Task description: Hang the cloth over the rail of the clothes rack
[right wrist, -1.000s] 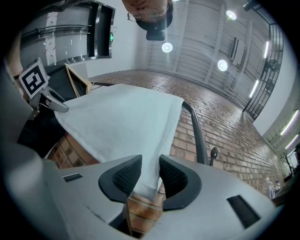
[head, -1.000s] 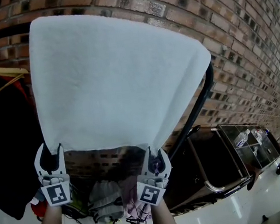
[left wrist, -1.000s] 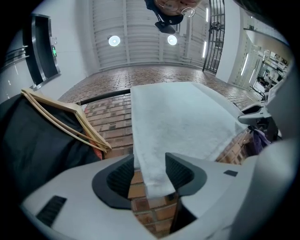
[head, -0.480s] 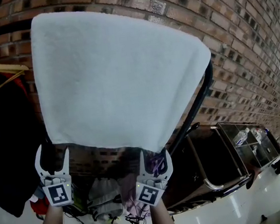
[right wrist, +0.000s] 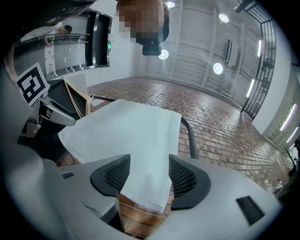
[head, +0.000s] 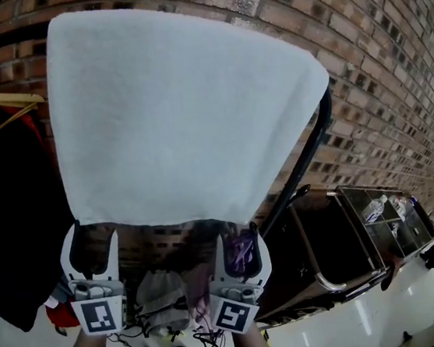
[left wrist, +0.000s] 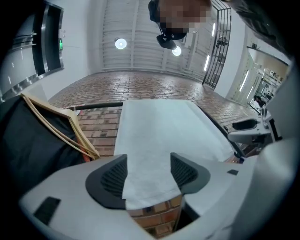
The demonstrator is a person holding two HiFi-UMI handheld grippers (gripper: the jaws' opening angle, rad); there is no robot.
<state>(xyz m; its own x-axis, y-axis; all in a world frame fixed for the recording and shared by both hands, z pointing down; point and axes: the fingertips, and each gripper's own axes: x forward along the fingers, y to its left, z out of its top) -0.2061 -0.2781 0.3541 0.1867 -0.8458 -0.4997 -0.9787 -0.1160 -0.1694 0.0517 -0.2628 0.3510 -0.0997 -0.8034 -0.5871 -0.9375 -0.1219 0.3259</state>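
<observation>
Under the lower hem, one at each bottom corner: left claw [head: 91, 233] and right claw [head: 239, 241], both pointing upward. Jaws of each have just swung wide apart, then eased in slightly. The hem hangs in the gap between the pads of both, which do not press on it.

White rectangular terry cloth [head: 186, 110]: draped over the black metal rail [right wrist: 190, 138] of the clothes rack, hanging flat, smooth and fully spread.

Behind it: red-brick wall [head: 374, 47].

Left of it: pale wooden hanger [head: 4, 99] bearing a black garment [head: 5, 234].
</observation>
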